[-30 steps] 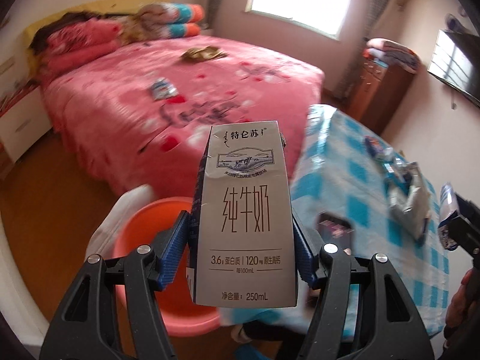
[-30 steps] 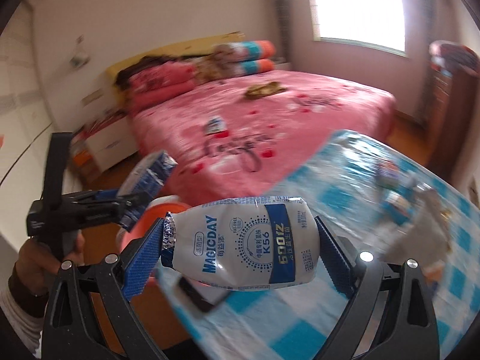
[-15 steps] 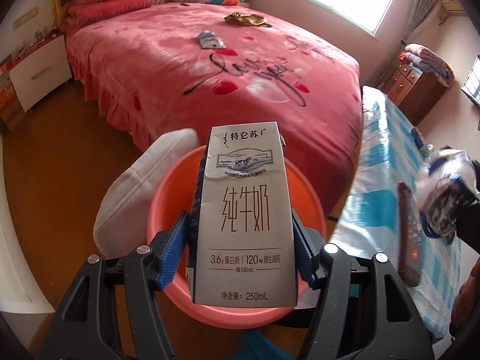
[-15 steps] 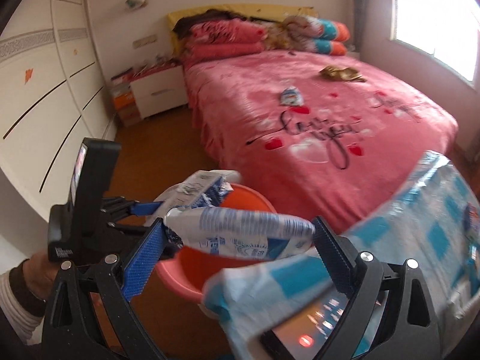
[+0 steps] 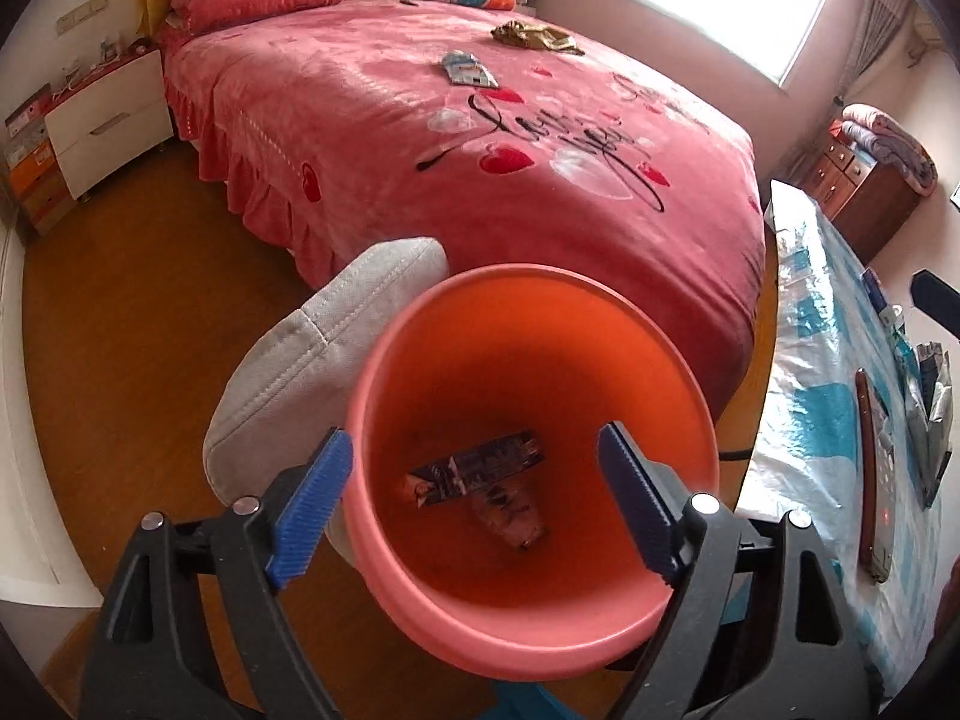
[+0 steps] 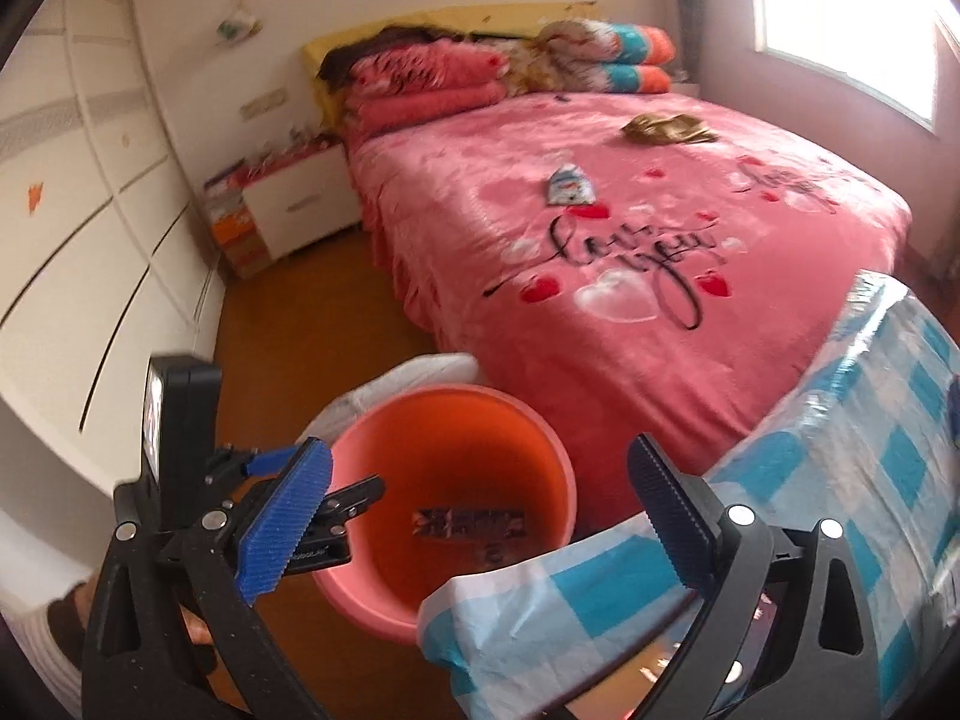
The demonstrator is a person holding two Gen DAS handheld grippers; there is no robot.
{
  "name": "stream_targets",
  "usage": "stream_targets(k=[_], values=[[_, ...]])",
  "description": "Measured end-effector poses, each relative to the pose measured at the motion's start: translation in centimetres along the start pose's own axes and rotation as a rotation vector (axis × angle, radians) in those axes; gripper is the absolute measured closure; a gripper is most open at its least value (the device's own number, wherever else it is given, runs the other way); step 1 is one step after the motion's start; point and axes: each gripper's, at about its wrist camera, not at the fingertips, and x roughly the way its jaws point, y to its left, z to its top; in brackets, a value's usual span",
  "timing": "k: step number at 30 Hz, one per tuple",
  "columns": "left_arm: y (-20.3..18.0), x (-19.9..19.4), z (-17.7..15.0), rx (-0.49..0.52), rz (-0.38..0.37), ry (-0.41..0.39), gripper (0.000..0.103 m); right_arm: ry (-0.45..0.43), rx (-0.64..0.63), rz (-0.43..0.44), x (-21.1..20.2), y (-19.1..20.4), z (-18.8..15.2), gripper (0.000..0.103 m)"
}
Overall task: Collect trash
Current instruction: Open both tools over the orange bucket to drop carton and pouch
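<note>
An orange-pink bucket (image 5: pixel 660 360) stands on the wood floor between the bed and the table; it also shows in the right wrist view (image 6: pixel 540 426). Inside lie a dark carton (image 5: pixel 477 468) and a pouch (image 5: pixel 510 516). My left gripper (image 5: pixel 474 480) is open and empty right above the bucket. My right gripper (image 6: pixel 480 510) is open and empty, above the bucket's near rim and the table corner. The left gripper (image 6: pixel 312 510) shows at the left in the right wrist view. A blue-white wrapper (image 5: pixel 468 69) and a brown wrapper (image 5: pixel 534 36) lie on the pink bed.
A grey cushion (image 5: pixel 312 360) leans against the bucket's left side. The table with a blue checked cover (image 5: pixel 822 420) stands at the right, holding a dark phone (image 5: pixel 873 468) and silver packets (image 5: pixel 933 396). A white nightstand (image 5: pixel 102 120) stands far left.
Both grippers opened. The milk carton left the left gripper and the white pouch left the right gripper; both now lie in the bucket. The left gripper moved closer over the bucket.
</note>
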Motion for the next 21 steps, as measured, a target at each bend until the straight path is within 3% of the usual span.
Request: stream_targets(k=[7, 13, 21], values=[[-0.8, -1.5, -0.3, 0.002, -0.020, -0.084, 0.017, -0.079, 0.104, -0.047, -3.7, -3.0, -0.8, 0.006], [-1.4, -3.8, -0.2, -0.079, -0.083, -0.180, 0.017, -0.133, 0.140, -0.060, -6.2, -4.6, -2.3, 0.006], [-4.7, -6.1, 0.4, -0.029, -0.044, -0.208, 0.017, -0.198, 0.168, -0.094, -9.0, -6.6, -4.9, 0.006]])
